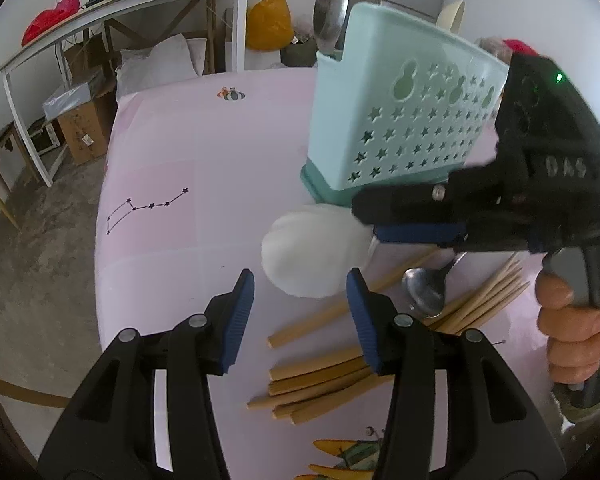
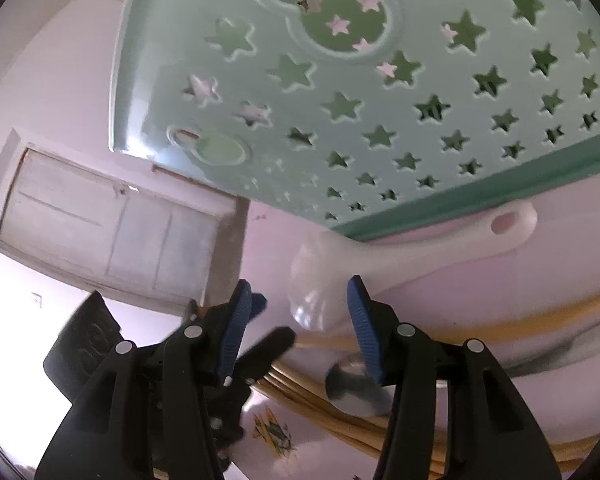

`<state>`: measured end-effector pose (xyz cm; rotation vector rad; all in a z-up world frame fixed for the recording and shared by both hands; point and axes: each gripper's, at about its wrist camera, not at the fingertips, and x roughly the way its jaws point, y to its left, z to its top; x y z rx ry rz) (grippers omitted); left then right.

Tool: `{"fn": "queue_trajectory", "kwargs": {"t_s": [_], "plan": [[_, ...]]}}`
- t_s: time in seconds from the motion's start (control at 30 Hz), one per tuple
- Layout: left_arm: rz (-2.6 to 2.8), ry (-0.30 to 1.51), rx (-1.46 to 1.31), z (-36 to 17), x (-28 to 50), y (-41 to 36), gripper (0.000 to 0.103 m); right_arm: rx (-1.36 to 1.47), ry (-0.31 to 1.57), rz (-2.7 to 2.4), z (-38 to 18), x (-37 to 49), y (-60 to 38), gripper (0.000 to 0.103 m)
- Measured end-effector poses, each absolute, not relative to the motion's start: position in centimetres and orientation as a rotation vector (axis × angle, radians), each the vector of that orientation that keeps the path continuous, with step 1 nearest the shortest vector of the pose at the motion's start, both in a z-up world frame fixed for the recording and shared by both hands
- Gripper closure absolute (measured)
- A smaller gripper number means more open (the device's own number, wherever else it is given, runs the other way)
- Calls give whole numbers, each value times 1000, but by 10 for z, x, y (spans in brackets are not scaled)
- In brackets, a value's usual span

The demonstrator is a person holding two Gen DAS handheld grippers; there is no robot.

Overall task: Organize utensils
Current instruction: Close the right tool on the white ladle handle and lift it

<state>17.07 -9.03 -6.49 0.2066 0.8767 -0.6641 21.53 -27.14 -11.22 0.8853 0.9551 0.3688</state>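
Note:
A mint-green utensil holder (image 1: 396, 120) with star holes stands on the pink table, a metal ladle (image 1: 332, 4) upright in it. A white rice paddle (image 1: 312, 252) lies beside its base, also in the right wrist view (image 2: 380, 256). Several wooden chopsticks (image 1: 324, 376) and a metal spoon (image 1: 424, 288) lie near the front. My left gripper (image 1: 300, 312) is open and empty just before the paddle's head. My right gripper (image 2: 298, 320) is open above the paddle's head; it shows in the left wrist view (image 1: 412, 224) at the paddle's handle.
The pink table (image 1: 172, 160) has a constellation drawing (image 1: 144, 208). Beyond its left edge stand a white desk (image 1: 100, 12), cardboard boxes (image 1: 84, 128) and a yellow bag (image 1: 268, 20). The holder's wall (image 2: 380, 80) fills the top of the right wrist view.

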Motion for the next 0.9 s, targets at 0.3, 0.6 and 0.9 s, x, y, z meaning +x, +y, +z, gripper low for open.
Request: {"fn": "queue_trajectory", "kwargs": {"t_s": [0.3, 0.6, 0.9], "plan": [[-638, 939, 178, -69, 180, -86, 57, 647, 891, 204, -82, 198, -295, 54], [-670, 1056, -118, -71, 205, -67, 57, 455, 869, -26, -68, 171, -340, 54], [-663, 1047, -130, -73, 202, -72, 65, 436, 909, 2, -82, 177, -359, 54]]}}
